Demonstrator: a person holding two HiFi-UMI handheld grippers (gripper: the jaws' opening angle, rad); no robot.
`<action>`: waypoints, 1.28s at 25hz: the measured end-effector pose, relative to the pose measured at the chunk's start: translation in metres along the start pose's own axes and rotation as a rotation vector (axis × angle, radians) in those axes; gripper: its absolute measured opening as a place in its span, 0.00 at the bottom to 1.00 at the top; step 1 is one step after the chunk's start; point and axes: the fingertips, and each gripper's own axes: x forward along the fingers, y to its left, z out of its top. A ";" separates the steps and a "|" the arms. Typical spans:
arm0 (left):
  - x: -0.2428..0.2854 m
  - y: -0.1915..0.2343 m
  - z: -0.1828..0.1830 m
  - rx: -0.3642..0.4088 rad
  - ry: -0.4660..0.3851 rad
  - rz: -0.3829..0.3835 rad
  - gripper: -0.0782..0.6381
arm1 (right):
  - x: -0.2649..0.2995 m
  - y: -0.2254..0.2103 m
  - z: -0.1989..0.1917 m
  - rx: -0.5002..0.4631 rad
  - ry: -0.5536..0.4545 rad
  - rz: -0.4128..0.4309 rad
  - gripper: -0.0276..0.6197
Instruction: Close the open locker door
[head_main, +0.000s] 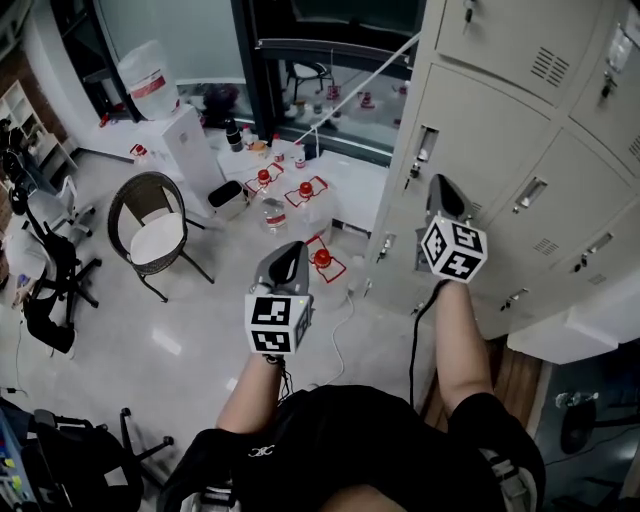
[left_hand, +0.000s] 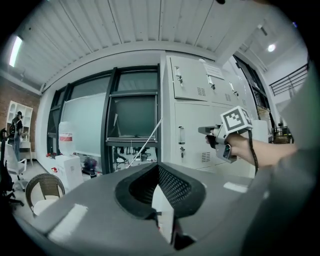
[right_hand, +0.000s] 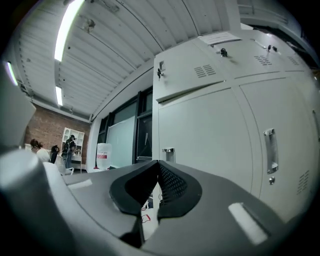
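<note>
Right gripper (head_main: 445, 190), jaws pressed together and empty, sits by the mid-right locker door (head_main: 490, 140), which already looks closed to me.

Left of my left fingers (head_main: 288, 262), a wicker chair (head_main: 150, 232) with a white cushion stands. Ahead of them, red-capped bottles (head_main: 306, 190) cluster; farther ahead-left, a white water dispenser (head_main: 190, 145) carries a jug (head_main: 150, 80).

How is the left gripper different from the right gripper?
The right gripper is held up close to the grey lockers, while the left gripper is farther back, over the floor. The right gripper faces a locker door, and the left gripper faces more toward the windows. Both have their jaws shut on nothing.
</note>
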 end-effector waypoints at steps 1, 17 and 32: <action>0.002 -0.005 0.001 0.002 -0.001 -0.011 0.11 | -0.012 0.003 0.002 -0.008 -0.011 0.001 0.06; 0.018 -0.064 0.004 0.019 -0.006 -0.101 0.11 | -0.094 0.018 -0.035 -0.057 0.040 0.017 0.06; 0.010 -0.067 0.007 0.024 -0.012 -0.095 0.11 | -0.104 0.023 -0.033 -0.038 0.036 0.035 0.06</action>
